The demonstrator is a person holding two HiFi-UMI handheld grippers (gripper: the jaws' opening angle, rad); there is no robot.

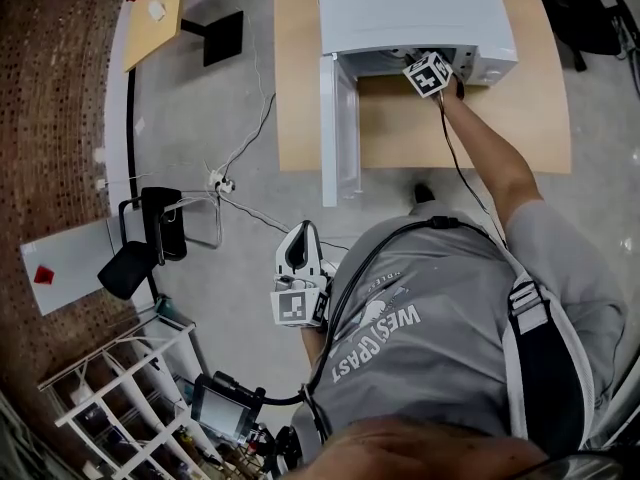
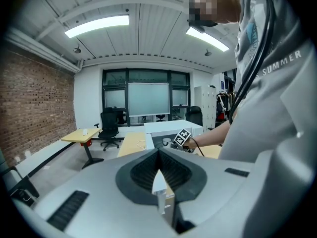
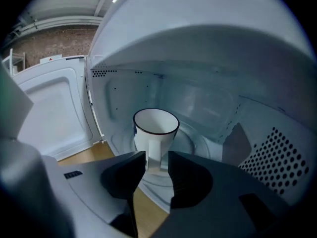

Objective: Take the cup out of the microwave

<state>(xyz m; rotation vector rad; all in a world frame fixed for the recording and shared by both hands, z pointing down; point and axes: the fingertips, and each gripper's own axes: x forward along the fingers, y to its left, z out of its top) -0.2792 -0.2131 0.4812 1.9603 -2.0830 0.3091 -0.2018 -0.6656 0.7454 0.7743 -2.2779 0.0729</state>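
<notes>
A white cup [image 3: 154,130] with a dark rim stands upright on the turntable inside the white microwave [image 1: 410,13], its handle turned toward me. The microwave door [image 1: 338,128] hangs wide open on the left. My right gripper [image 3: 157,167] reaches into the microwave mouth, open, with the cup's handle in line with the gap at its tips and neither pad pressing on it. In the head view only that gripper's marker cube [image 1: 428,73] shows. My left gripper [image 1: 299,236] hangs low by the person's waist, away from the microwave, shut on nothing.
The microwave sits on a wooden desk [image 1: 520,118]. The oven's perforated right wall [image 3: 277,157] is close to the right jaw. A black office chair [image 1: 140,253], floor cables [image 1: 220,183] and a white shelf [image 1: 130,388] stand to the left.
</notes>
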